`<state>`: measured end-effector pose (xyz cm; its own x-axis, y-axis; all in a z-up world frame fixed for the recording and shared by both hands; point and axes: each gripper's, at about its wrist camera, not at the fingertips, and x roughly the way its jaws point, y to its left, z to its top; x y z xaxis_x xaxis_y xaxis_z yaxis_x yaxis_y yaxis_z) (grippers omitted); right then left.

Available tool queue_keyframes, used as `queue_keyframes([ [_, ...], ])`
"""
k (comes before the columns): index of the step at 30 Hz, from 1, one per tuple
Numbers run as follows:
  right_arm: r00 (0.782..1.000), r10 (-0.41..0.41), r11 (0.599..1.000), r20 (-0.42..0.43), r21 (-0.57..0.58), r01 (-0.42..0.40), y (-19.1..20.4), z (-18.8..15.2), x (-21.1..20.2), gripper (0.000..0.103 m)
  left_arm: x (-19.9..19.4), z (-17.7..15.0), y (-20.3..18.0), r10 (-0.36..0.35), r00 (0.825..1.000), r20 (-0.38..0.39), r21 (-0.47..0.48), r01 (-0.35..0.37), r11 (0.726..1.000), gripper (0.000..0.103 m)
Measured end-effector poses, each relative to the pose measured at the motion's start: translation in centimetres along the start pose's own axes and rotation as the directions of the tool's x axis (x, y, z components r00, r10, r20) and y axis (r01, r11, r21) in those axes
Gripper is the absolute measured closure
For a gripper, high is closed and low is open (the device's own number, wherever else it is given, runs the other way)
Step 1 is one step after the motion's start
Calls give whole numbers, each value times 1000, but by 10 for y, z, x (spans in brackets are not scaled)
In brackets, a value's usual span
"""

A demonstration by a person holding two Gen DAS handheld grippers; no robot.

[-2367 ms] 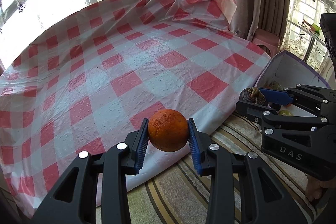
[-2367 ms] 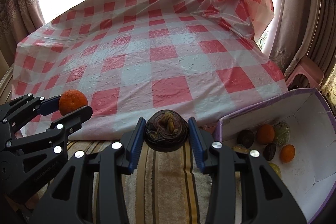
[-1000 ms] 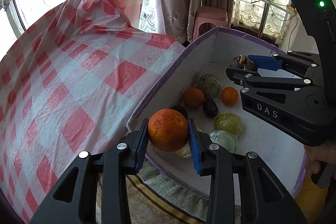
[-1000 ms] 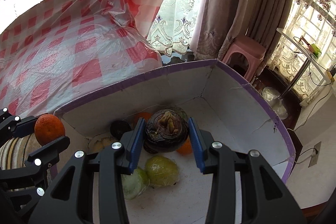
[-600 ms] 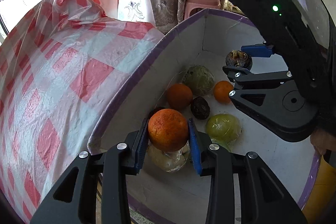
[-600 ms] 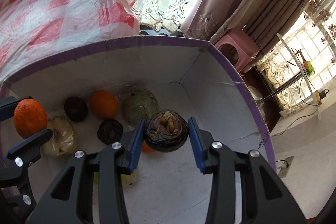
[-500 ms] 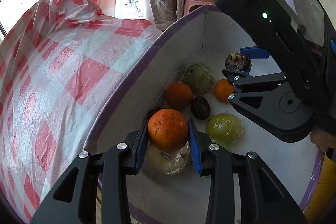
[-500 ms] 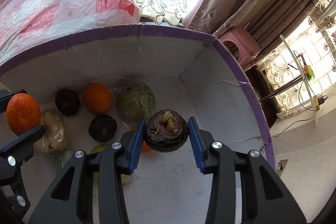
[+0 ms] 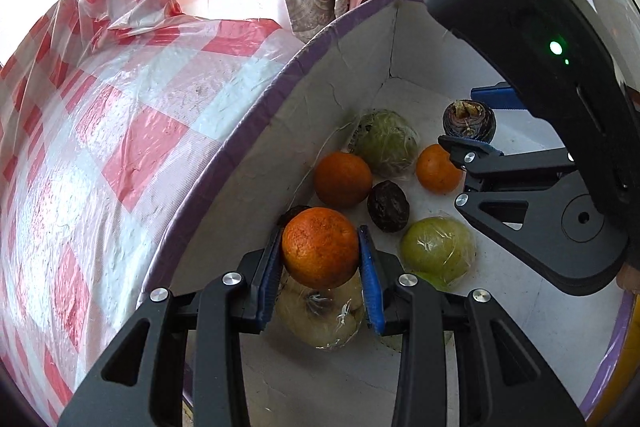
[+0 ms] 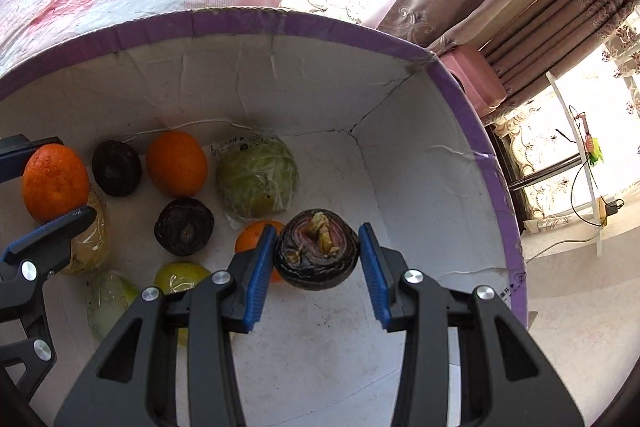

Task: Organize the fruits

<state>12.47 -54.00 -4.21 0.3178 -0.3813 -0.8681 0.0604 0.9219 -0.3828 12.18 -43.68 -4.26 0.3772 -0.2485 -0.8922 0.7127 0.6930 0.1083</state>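
Observation:
My left gripper is shut on an orange and hangs inside the white box with the purple rim, near its left wall, just above a wrapped yellowish fruit. My right gripper is shut on a dark purple round fruit, held over the box floor near the middle. The left wrist view shows that dark fruit and the right gripper further back. In the right wrist view the held orange is at the left edge.
On the box floor lie several fruits: two oranges, two dark fruits, a wrapped green cabbage-like ball and wrapped green fruits. A red-and-white checked plastic cloth lies left of the box. A pink stool stands beyond.
Both grippers have swung from the checked cloth over to the box and sunk into it, each still holding its fruit. In the last half second they hardly moved.

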Motion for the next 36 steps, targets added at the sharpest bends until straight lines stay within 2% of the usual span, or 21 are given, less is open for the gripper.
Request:
queue_keyframes([
  [3, 1000, 1, 1000, 3, 10, -1, -2, 1, -1, 60, 2, 2, 0, 4, 1000, 0, 0, -4, 1000, 68],
  [7, 1000, -2, 1000, 1, 18, 2, -3, -2, -1, 51, 0, 1, -4, 17, 1000, -3, 10, -17, 1000, 68],
  [10, 1000, -12, 1000, 7, 21, 12, -2, -3, -2, 36, 0, 1, -6, 16, 1000, -8, 16, -16, 1000, 67],
  [12, 1000, -15, 1000, 8, 26, 15, -2, -3, -2, 30, -1, 1, -6, 8, 1000, -6, 15, -8, 1000, 61],
  [14, 1000, -16, 999, 10, 36, 16, -4, -3, -2, 26, -4, 1, -6, 9, 1000, 7, 18, -9, 1000, 44],
  [16, 1000, -17, 998, 21, 57, 16, -8, -3, -4, 23, -9, 1, -7, 11, 1000, 29, 21, -12, 1000, 34],
  [20, 994, -40, 988, 99, 156, 24, -25, -9, -22, 23, -27, -1, -7, 30, 996, 80, 8, -31, 999, 33],
  [23, 974, -67, 968, 218, 251, 10, -39, -18, -50, 19, -47, -9, -6, 64, 989, 134, -20, -62, 998, 29],
  [25, 953, -45, 949, 301, 311, -54, -47, -27, -69, 14, -59, -16, -3, 101, 982, 161, -40, -96, 995, 28],
  [28, 928, -22, 919, 371, 373, -127, -50, -41, -92, 12, -79, -30, 10, 143, 971, 193, -106, -124, 987, 28],
  [31, 900, 24, 900, 436, 383, -209, -49, -53, -112, 12, -97, -43, 28, 185, 961, 205, -179, -149, 973, 27],
  [36, 868, 70, 898, 491, 347, -269, -38, -59, -142, 12, -123, -61, 54, 244, 944, 223, -290, -175, 941, 26],
])
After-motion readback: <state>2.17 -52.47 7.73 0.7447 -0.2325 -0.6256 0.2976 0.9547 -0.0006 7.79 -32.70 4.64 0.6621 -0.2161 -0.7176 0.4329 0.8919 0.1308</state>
